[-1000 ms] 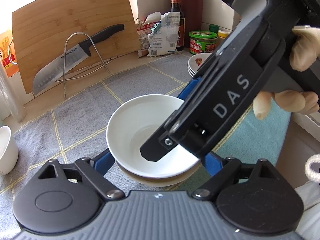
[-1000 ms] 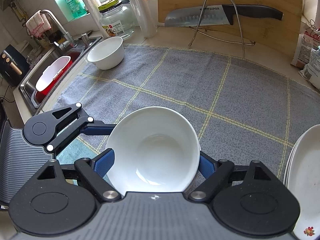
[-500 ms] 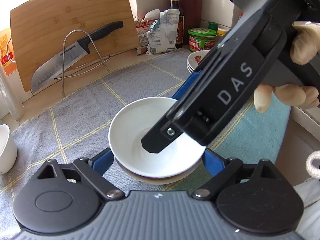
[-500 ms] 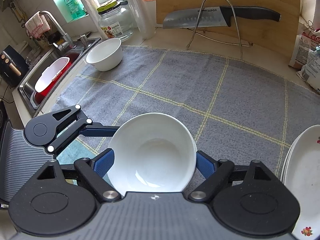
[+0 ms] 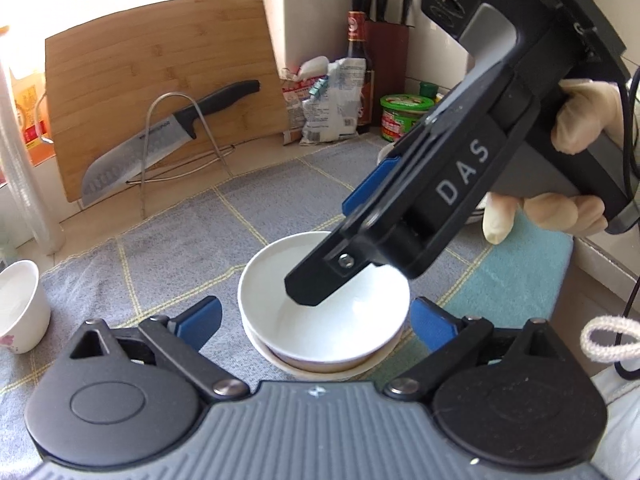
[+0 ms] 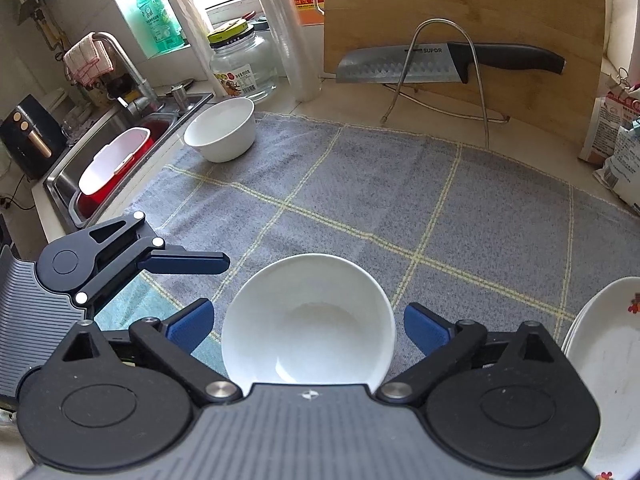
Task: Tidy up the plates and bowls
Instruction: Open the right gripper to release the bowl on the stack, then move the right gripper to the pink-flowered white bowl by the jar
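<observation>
A white bowl (image 5: 344, 332) sits nested in a second bowl (image 5: 320, 370) on the grey checked cloth (image 6: 400, 200). My left gripper (image 5: 315, 307) straddles the stack, its jaws opening, and both blue pads stand clear of the rim. My right gripper (image 6: 308, 310) also straddles the bowl (image 6: 308, 320) from above, its jaws opening wide with gaps on both sides. In the left wrist view one of its black fingers (image 5: 316, 280) hangs over the bowl, with a gloved hand (image 5: 576, 120) on the handle. Another white bowl (image 6: 222, 132) stands at the cloth's far left corner.
A stack of flowered plates (image 6: 600, 360) lies at the right. A knife (image 6: 400, 68) rests on a wire stand against the upright cutting board (image 6: 460, 8). The sink (image 6: 120, 152) with a red tub is on the left. Bottles, jars and bags line the back wall.
Both grippers have spread their jaws off the white bowl, which now rests loose in the lower bowl. Neither hand has shifted much.
</observation>
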`<state>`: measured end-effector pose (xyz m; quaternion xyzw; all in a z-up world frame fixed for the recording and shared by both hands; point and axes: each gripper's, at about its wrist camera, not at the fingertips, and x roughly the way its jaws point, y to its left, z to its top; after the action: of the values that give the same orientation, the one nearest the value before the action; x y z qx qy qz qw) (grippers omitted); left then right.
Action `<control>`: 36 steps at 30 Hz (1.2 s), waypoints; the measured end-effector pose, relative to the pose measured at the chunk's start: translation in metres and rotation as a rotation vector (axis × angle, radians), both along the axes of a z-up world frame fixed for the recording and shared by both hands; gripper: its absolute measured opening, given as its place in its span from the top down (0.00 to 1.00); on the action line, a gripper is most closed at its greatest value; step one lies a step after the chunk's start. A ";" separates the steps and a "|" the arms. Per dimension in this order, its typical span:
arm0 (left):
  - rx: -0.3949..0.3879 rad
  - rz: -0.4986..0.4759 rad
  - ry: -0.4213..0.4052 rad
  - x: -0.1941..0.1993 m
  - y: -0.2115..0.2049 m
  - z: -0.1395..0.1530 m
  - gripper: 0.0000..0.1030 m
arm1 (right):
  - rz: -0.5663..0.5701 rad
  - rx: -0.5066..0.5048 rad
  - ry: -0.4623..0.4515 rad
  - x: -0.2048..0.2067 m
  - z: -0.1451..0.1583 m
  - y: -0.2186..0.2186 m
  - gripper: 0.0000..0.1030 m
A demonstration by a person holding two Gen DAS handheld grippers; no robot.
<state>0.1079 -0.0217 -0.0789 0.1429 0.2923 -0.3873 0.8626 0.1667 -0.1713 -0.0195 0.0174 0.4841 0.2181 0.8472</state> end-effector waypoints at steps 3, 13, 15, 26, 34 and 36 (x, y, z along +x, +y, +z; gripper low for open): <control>-0.020 0.057 -0.003 -0.001 0.005 0.003 0.03 | 0.024 -0.006 -0.016 0.004 0.004 0.000 0.00; -0.039 0.390 -0.033 -0.002 0.040 0.015 0.03 | 0.179 0.008 -0.064 0.025 0.011 0.016 0.00; -0.022 0.470 -0.043 0.001 0.051 0.014 0.03 | 0.206 0.007 -0.079 0.030 0.014 0.024 0.00; -0.037 0.618 -0.046 0.052 0.137 -0.006 0.03 | 0.142 -0.140 -0.160 0.064 0.025 0.093 0.00; 0.044 0.522 -0.054 0.101 0.179 -0.040 0.03 | 0.055 -0.193 -0.133 0.101 0.015 0.155 0.00; 0.049 0.507 -0.041 0.114 0.183 -0.049 0.03 | 0.038 -0.204 -0.112 0.109 0.010 0.166 0.00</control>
<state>0.2218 0.1613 -0.1282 0.0936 0.3104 -0.1487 0.9342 0.2759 -0.0057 -0.0093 -0.0901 0.4558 0.1845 0.8661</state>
